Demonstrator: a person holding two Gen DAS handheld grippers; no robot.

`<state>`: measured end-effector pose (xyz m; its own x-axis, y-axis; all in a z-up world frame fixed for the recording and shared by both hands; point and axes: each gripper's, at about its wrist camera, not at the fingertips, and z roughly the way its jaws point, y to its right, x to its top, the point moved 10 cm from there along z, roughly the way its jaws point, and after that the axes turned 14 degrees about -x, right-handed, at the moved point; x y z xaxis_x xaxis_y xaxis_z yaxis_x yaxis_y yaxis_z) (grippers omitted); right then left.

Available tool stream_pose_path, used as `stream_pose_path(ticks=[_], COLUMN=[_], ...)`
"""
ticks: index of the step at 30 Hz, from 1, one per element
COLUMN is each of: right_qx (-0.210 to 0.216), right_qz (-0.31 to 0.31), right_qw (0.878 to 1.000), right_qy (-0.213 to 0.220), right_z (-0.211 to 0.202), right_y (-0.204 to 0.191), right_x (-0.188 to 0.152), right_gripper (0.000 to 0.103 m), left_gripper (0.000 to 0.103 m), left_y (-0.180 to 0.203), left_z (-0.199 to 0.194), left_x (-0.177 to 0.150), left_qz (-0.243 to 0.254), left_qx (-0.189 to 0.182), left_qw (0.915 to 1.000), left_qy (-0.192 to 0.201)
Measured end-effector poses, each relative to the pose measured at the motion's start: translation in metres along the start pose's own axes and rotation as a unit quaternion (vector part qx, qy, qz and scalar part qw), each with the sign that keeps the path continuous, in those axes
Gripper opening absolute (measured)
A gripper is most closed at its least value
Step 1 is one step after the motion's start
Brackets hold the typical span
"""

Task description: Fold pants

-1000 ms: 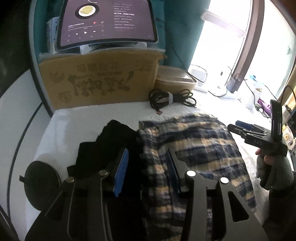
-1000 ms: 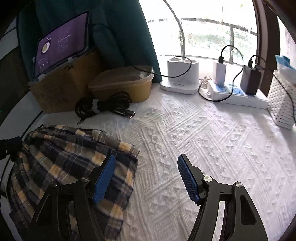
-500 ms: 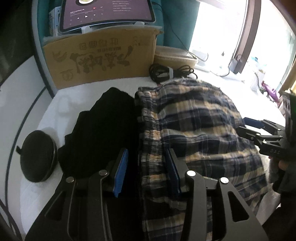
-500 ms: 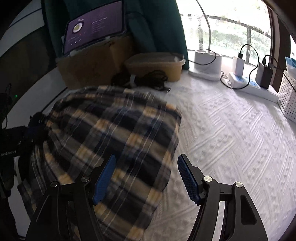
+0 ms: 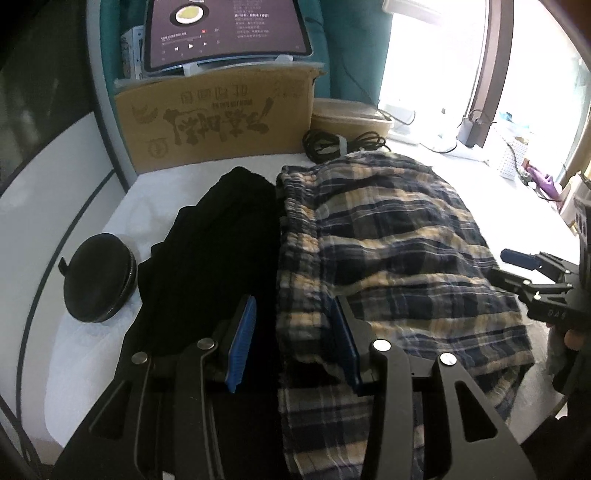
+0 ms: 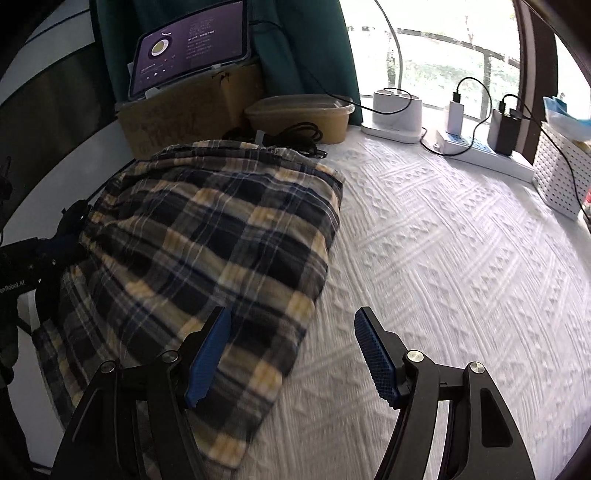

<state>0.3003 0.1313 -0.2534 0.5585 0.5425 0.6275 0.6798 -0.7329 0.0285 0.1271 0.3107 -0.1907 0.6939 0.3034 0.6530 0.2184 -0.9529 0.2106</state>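
The plaid pants (image 5: 391, 243) lie spread on the white textured cover, navy and yellow checks, waistband toward the left. They also show in the right wrist view (image 6: 207, 243). My left gripper (image 5: 291, 343) is open, its jaws straddling the waistband edge near the front. My right gripper (image 6: 291, 354) is open and empty at the pants' right edge, left finger over the cloth, right finger over the bare cover. It shows from the left wrist view (image 5: 535, 273) at the right side of the pants.
A black garment (image 5: 207, 251) lies left of the pants, beside a round black case (image 5: 99, 277). At the back: a cardboard box (image 5: 218, 118) with a tablet (image 5: 225, 29), a lidded container (image 6: 299, 114), a coiled cable (image 5: 343, 144), chargers (image 6: 476, 136), a white basket (image 6: 557, 177).
Both grippers have pulled back toward the near edge and lower over the pants. The pants now fill more of the right wrist view. Both stay open.
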Motion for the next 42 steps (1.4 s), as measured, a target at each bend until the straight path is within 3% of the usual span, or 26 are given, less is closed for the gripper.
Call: stream_pose_path(ticks=[14, 23, 37, 39, 42], right_qx=[-0.005, -0.01, -0.038, -0.051, -0.067], right_qz=[-0.006, -0.002, 0.013, 0.013, 0.013], right_qw=[1.0, 1.0, 0.996, 0.994, 0.992], right_qy=[0.004, 0.025, 0.08, 0.091, 0.11], right_z=[-0.036, -0.065, -0.126, -0.137, -0.155], right_y=[-0.002, 0.009, 0.046, 0.052, 0.061], right_x=[-0.038, -0.047, -0.04, -0.038, -0.035], right_gripper=[0.07, 0.07, 0.07, 0.07, 0.07], left_gripper=[0.042, 0.042, 0.042, 0.044, 0.061], left_y=[0.033, 0.054, 0.129, 0.14, 0.154], left_z=[-0.015, -0.037, -0.081, -0.09, -0.102], left_x=[-0.033, -0.027, -0.01, -0.008, -0.005], left_qz=[0.003, 0.001, 0.047, 0.054, 0.063], left_qx=[-0.014, -0.027, -0.07, -0.079, -0.094], left_qw=[0.9998, 0.9983, 0.9904, 0.988, 0.9839], left_qy=[0.013, 0.051, 0.109, 0.121, 0.138])
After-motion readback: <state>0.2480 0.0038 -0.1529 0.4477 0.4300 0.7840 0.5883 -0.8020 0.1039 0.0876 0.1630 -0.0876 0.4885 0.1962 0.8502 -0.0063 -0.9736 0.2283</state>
